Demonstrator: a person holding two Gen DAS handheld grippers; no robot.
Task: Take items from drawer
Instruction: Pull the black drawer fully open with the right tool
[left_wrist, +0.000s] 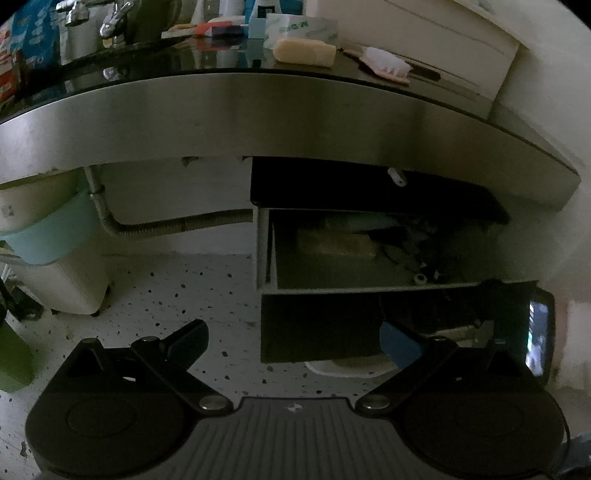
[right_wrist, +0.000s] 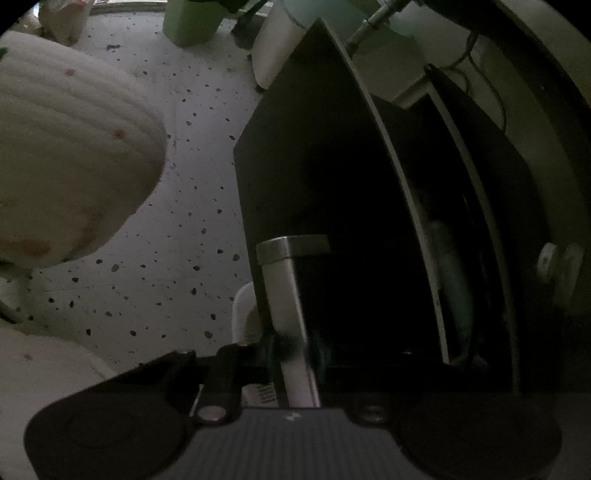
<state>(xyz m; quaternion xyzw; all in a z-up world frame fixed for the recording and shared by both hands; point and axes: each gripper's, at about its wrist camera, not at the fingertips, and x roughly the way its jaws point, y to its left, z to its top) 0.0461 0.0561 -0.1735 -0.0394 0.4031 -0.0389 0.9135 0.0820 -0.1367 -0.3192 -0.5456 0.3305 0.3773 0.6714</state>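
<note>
A dark-fronted drawer (left_wrist: 317, 321) under the counter stands pulled open. Inside lie a tan flat box (left_wrist: 336, 245), dark clutter and a small white piece (left_wrist: 419, 278). My left gripper (left_wrist: 293, 341) is open and empty, a short way in front of the drawer front. My right gripper (right_wrist: 295, 354) is shut on the drawer's metal handle (right_wrist: 284, 295); it shows in the left wrist view at the drawer's right end (left_wrist: 509, 332). In the right wrist view the drawer front (right_wrist: 314, 184) fills the middle and the contents are a dim strip.
A steel-edged black counter (left_wrist: 258, 110) overhangs the drawer, with soap, a brush and boxes on top. A drain hose (left_wrist: 177, 225) and a pale bin (left_wrist: 55, 258) stand to the left on speckled floor. A white padded knee (right_wrist: 66, 166) is at the left.
</note>
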